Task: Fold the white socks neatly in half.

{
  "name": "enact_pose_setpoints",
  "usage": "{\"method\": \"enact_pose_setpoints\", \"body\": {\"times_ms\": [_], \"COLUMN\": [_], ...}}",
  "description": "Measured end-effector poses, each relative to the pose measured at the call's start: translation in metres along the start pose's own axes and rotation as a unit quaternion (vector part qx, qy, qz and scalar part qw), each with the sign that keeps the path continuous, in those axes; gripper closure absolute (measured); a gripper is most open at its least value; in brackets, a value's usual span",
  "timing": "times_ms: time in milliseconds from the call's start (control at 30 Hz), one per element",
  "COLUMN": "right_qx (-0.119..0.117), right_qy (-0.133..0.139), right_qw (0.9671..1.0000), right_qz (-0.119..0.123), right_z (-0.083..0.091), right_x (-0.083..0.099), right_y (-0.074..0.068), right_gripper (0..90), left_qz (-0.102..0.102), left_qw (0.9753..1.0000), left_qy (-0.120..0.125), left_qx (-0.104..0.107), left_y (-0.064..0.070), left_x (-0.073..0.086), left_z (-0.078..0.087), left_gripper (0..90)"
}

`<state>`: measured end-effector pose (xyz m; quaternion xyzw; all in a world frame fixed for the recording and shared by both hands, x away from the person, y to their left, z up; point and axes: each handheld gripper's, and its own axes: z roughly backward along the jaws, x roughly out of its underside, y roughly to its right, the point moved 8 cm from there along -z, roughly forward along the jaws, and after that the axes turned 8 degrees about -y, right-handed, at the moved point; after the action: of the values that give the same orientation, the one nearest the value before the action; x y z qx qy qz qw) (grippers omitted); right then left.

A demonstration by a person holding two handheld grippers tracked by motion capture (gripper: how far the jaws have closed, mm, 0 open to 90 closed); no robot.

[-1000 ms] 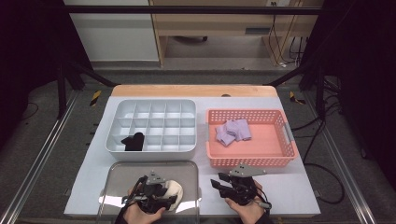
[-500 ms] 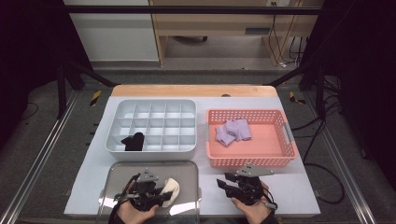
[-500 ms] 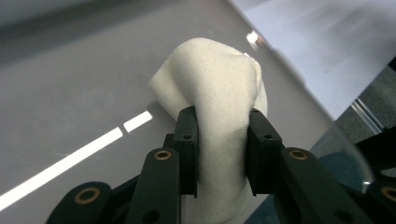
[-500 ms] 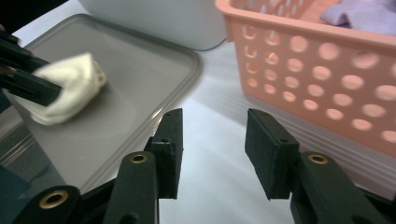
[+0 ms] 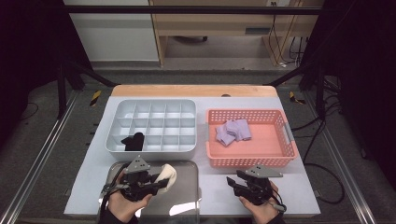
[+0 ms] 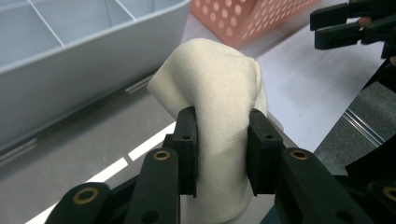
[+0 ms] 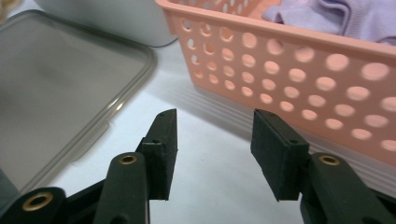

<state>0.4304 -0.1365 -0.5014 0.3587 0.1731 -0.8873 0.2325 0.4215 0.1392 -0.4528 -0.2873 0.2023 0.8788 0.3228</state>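
Cream sock (image 6: 219,116), bunched up, sits pinched between the jaws of the left gripper (image 5: 154,183), just above the metal tray (image 5: 184,196) in front of the grey divided box (image 5: 154,105). Further right, the right gripper (image 5: 239,183) hovers over the counter (image 5: 299,196), jaws spread and holding nothing, near the pink basket (image 5: 247,161).

Both forearms enter from the near edge of the counter, each hand wrapped around its tool. The left tongs (image 5: 161,181) point right, jaws clamped tight on a cream cloth (image 6: 217,121). The right tongs (image 5: 233,182) point left toward them, jaws spread apart and holding nothing, hovering low, well apart from the left pair.
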Motion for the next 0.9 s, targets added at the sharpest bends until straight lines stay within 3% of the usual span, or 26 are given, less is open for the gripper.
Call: {"method": "enact_pose_setpoints", "body": {"times_ms": [167, 433, 533, 900], "right_qx": [0.016, 0.03, 0.046, 0.057], "right_qy": [0.001, 0.004, 0.003, 0.004], "right_qw": [0.9999, 0.9994, 0.9987, 0.9981], "right_qz": [0.002, -0.017, -0.023, -0.022], "right_z": [0.002, 0.007, 0.008, 0.008], "right_x": [0.002, 0.004, 0.006, 0.006], "right_y": [0.006, 0.017, 0.023, 0.026], "right_gripper": [48.8, 42.4, 40.2, 35.8], "left_qz": [-0.005, -0.009, -0.003, -0.002], "left_qw": [0.9999, 0.9995, 0.9993, 0.9984], "left_qy": [0.011, 0.025, 0.031, 0.048], "left_qx": [-0.007, -0.017, -0.023, -0.03], "left_y": [-0.004, -0.017, -0.025, -0.037], "left_x": [-0.008, -0.02, -0.023, -0.034], "left_z": [0.005, 0.011, 0.013, 0.017], "left_gripper": [68.0, 67.8, 67.7, 67.6]}}
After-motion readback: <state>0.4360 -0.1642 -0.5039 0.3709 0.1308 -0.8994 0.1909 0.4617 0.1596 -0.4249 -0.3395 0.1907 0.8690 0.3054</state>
